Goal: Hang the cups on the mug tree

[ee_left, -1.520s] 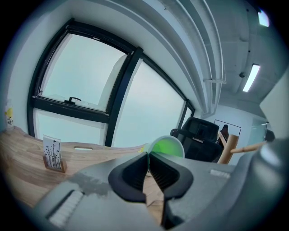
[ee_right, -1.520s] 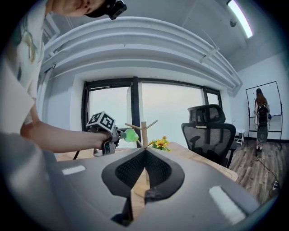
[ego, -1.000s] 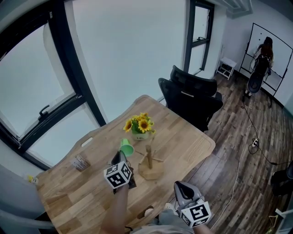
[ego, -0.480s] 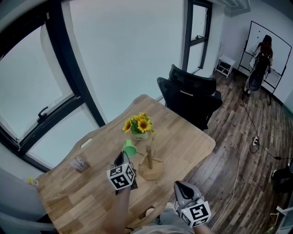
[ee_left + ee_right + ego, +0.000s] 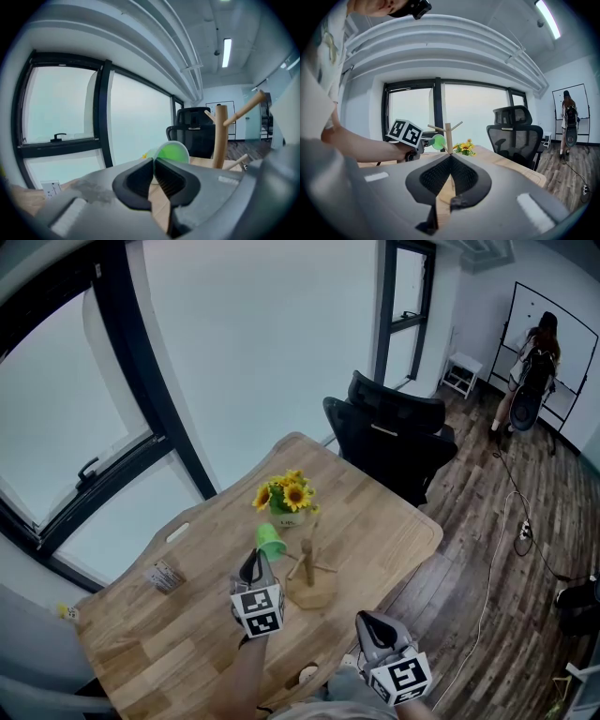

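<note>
Now, green cup (image 5: 271, 538) pinched beside mug tree (image 5: 307, 573)

Head view: the left gripper (image 5: 262, 554) holds the cup at its tip above the bench (image 5: 169, 643), just left of the tree's post. Left gripper view: jaws narrow, clamped on the cup. Right gripper view: right gripper (image 5: 450, 157) closed together, empty.

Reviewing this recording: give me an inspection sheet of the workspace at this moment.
Surface: wooden table, mostly bare.
Job's things: green cup beside the mug tree; no cup hung.
Clutter: sunflower pot, small box.
Grippers: left gripper shut on the green cup; right gripper shut, empty.
Cables: cable across the floor.
Surroundings: office chairs, windows, person at a whiteboard.
</note>
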{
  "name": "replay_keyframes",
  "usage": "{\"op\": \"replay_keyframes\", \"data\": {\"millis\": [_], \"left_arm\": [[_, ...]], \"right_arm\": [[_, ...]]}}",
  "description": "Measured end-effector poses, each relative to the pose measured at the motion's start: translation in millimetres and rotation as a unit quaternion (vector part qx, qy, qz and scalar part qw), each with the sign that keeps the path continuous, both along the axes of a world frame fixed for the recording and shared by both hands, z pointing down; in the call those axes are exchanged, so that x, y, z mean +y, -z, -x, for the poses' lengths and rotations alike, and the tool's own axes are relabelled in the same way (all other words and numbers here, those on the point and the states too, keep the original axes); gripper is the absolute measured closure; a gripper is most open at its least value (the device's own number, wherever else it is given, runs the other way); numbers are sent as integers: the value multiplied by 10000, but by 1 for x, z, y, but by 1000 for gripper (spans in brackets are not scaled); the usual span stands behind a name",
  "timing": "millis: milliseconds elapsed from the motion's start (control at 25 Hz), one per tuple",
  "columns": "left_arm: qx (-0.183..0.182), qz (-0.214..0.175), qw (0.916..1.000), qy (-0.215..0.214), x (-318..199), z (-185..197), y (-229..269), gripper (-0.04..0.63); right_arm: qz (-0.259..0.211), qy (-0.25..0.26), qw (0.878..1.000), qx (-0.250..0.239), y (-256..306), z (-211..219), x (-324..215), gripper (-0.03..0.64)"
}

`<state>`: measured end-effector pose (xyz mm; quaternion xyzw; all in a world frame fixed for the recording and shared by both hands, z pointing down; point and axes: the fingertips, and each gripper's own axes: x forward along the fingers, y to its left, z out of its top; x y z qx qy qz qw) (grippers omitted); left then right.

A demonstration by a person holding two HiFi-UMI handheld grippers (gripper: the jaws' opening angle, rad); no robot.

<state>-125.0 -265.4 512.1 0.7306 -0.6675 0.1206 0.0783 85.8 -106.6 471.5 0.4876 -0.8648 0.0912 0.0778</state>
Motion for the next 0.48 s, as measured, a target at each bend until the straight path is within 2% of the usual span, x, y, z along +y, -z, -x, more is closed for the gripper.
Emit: {"op": "replay_keyframes", "data": {"millis": [320,480], "left_arm": [[-739,-208,9969,-163,6,-6,-3,577],[-799,-175,9964,-205,9,-12,-15,577]], "right_arm": [[24,12,10000,10,-3,2,0,617],[42,13,10000,20,-3,1,-1,617]]}}
